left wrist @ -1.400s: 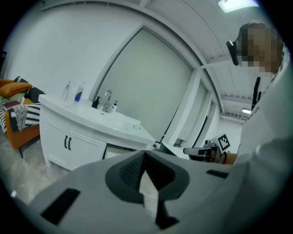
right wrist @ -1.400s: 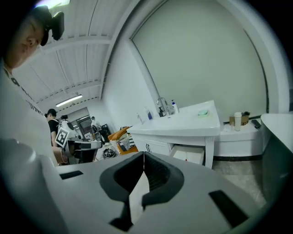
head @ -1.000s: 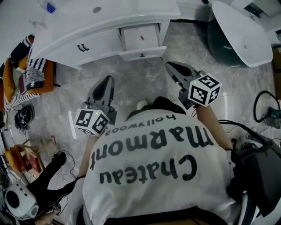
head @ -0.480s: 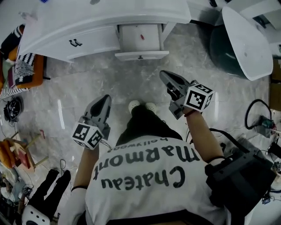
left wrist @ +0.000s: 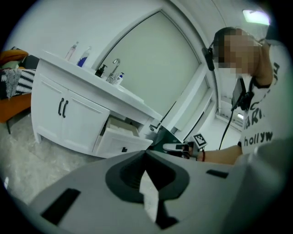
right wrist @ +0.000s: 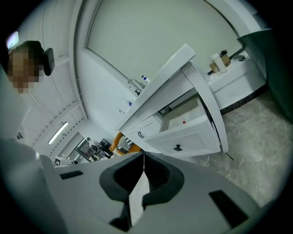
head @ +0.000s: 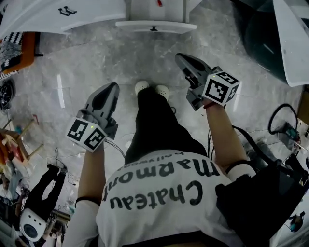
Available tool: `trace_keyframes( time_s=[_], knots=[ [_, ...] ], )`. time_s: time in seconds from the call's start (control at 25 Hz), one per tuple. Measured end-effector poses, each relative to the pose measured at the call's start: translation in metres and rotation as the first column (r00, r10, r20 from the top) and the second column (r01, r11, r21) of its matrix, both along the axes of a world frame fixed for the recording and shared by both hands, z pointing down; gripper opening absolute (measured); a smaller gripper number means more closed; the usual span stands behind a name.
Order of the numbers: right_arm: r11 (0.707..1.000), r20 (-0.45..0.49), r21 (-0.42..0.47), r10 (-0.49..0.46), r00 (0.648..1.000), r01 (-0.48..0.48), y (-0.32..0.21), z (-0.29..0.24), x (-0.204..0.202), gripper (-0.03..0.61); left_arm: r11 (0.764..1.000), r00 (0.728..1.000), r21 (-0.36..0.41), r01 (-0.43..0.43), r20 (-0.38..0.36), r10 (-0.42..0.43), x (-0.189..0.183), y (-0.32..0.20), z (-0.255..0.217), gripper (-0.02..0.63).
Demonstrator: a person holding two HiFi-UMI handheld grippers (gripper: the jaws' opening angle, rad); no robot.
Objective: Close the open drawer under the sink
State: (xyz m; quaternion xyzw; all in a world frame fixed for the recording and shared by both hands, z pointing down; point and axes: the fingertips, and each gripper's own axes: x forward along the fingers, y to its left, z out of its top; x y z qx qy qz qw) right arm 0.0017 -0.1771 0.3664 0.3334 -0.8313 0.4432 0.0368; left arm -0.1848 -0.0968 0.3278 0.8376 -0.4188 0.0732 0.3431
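The white drawer (head: 153, 25) stands pulled out from the white vanity (head: 63, 12) at the top edge of the head view, its front carrying a small dark knob (head: 153, 29). A small red item lies inside it. My left gripper (head: 113, 87) hangs over the marble floor well short of the drawer, shut and empty. My right gripper (head: 179, 58) is nearer, below and right of the drawer front, also shut and empty. In the left gripper view the open drawer (left wrist: 120, 141) shows beyond my shut left gripper (left wrist: 145, 152). The right gripper view has the drawer (right wrist: 185, 135) ahead of my right gripper (right wrist: 143, 154).
The person's white shoes (head: 150, 89) stand between the grippers. An orange chair with striped cloth (head: 17, 50) is at the left. A dark green tub (head: 265, 38) with a white rim is at the right. Cables (head: 285, 126) and clutter lie at the floor's sides.
The vanity and drawer have slid to the top edge of the head view, and the person's legs and shoes have come into sight. Both grippers stay shut and empty.
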Motion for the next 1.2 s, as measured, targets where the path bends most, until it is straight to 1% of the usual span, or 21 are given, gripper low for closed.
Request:
trace_keyframes(
  time_s=[0.08,0.2,0.32,0.44,0.56,0.8,0.92,1.12,1.16,1.2],
  knots=[
    [1.000,0.000,0.006,-0.010,1.000,0.010,0.000,0.009,0.000,0.011,1.000,0.999,0.008,0.026,0.019,-0.026,0.005,0.000,0.008,0.008],
    [0.999,-0.027,0.029,-0.034,0.999,0.035,-0.004,0.025,-0.002,0.012,0.996,0.995,0.031,0.079,0.063,-0.081,0.009,-0.005,0.023,0.008],
    [0.997,-0.060,0.055,-0.057,0.997,0.060,-0.004,0.037,-0.005,0.012,0.995,0.993,0.038,0.091,0.072,-0.094,0.017,-0.001,0.037,0.008],
    [0.993,-0.106,0.094,-0.055,0.993,0.065,-0.005,0.046,-0.002,0.012,0.997,0.996,0.038,0.063,0.064,-0.066,0.027,0.004,0.053,0.008],
    [0.987,-0.128,0.145,-0.044,0.991,0.063,-0.013,0.061,-0.006,0.012,0.997,0.997,0.063,0.033,0.063,-0.037,0.028,0.002,0.074,0.008],
    [0.970,-0.131,0.238,-0.022,0.991,0.053,-0.055,0.113,-0.049,0.012,0.989,0.997,0.148,0.017,0.072,-0.028,-0.017,-0.043,0.133,0.008],
    [0.953,-0.152,0.296,-0.012,0.988,0.057,-0.068,0.128,-0.055,0.012,0.981,0.997,0.194,0.002,0.072,-0.016,-0.021,-0.068,0.150,0.008],
    [0.917,-0.199,0.395,0.023,0.980,0.059,-0.083,0.138,-0.052,0.016,0.958,0.995,0.277,-0.071,0.086,0.049,-0.011,-0.095,0.169,0.008],
    [0.911,-0.205,0.408,0.027,0.978,0.061,-0.085,0.141,-0.052,0.041,0.954,0.994,0.288,-0.083,0.088,0.060,-0.009,-0.098,0.174,0.008],
    [0.905,-0.212,0.420,0.028,0.977,0.065,-0.087,0.144,-0.053,0.104,0.949,0.993,0.302,-0.094,0.094,0.068,-0.009,-0.100,0.178,0.008]
  ],
)
